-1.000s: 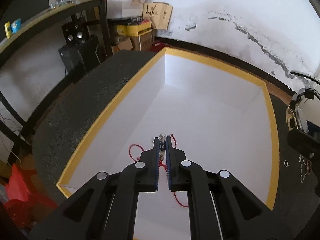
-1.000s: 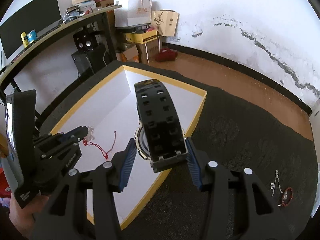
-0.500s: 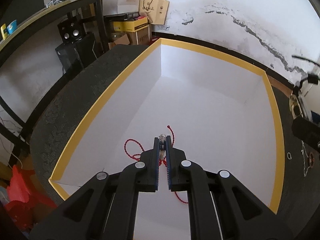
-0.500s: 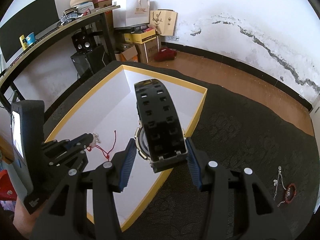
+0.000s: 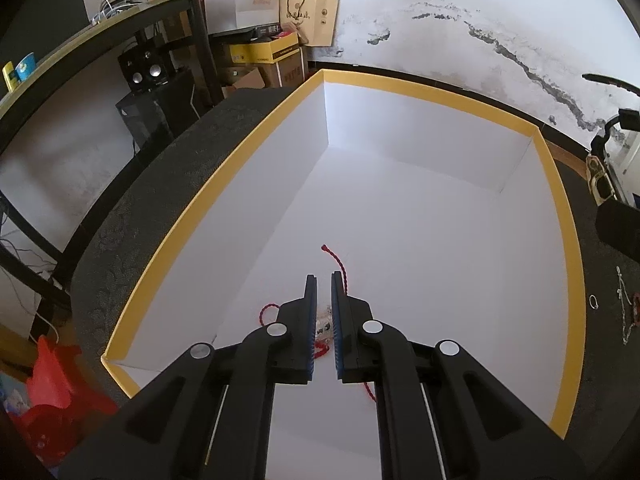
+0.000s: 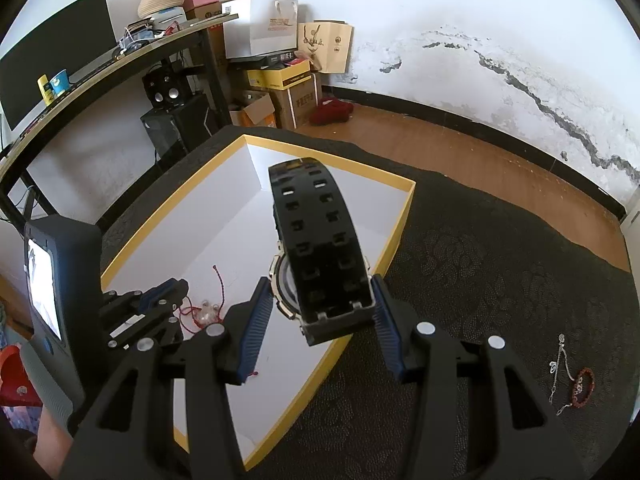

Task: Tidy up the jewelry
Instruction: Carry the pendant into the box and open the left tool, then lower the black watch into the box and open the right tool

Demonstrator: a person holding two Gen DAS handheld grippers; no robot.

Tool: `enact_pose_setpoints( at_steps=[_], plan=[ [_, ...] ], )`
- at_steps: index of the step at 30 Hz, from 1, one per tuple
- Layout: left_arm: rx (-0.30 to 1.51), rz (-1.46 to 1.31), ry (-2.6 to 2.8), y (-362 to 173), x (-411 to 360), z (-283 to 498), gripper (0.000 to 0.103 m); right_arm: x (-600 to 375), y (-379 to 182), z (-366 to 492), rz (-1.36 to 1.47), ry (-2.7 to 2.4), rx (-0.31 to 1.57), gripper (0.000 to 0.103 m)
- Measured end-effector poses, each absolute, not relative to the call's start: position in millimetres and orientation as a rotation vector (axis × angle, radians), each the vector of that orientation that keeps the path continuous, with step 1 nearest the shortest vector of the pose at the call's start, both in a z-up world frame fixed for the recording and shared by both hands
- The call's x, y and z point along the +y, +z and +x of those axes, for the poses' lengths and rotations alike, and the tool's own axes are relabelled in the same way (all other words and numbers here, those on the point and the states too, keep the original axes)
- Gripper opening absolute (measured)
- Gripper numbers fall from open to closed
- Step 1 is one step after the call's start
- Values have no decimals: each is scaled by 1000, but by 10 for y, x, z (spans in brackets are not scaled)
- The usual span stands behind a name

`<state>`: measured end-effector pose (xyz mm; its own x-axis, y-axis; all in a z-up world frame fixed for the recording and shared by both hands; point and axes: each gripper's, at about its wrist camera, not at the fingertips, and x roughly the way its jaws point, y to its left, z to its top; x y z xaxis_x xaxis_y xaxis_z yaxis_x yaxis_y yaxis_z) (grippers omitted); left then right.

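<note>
A white box with a yellow rim (image 5: 208, 200) (image 6: 394, 236) sits on a dark patterned mat. A red cord bracelet with clear beads (image 5: 324, 330) (image 6: 206, 310) lies on the box floor. My left gripper (image 5: 324, 280) (image 6: 176, 286) hangs just above it, jaws slightly apart and empty. My right gripper (image 6: 318, 284) is shut on a black watch (image 6: 316, 248) with a perforated strap, held above the box's right rim.
A silver chain (image 6: 558, 372), a red bead bracelet (image 6: 582, 386) and a small ring (image 5: 593, 302) lie on the mat right of the box. A desk, speakers and cardboard boxes stand at the back left.
My left gripper has opened a little and let go of the red cord bracelet, which now lies on the box floor. The right gripper still holds the watch.
</note>
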<state>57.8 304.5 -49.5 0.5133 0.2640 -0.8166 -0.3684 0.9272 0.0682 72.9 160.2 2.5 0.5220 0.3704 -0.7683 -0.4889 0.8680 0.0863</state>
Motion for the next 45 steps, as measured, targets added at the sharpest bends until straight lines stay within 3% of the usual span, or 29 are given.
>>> enact_pose_setpoints(
  at_steps=[2, 4, 5, 6, 9, 45],
  plan=[
    [954, -114, 384, -493, 3043, 569, 9, 1604, 23, 729, -146, 517, 881, 49],
    [953, -106, 390, -491, 3033, 554, 28, 1607, 19, 729, -147, 518, 880, 49],
    [948, -94, 390, -482, 3009, 541, 74, 1615, 18, 736, -147, 519, 880, 49],
    [925, -87, 390, -456, 2989, 518, 97, 1621, 14, 747, -147, 518, 881, 49],
    [862, -53, 385, -355, 2918, 434, 97, 1647, -13, 769, -149, 516, 887, 49],
    [898, -107, 363, -325, 3135, 190, 97, 2307, -659, 1058, -294, 536, 984, 49]
  ],
)
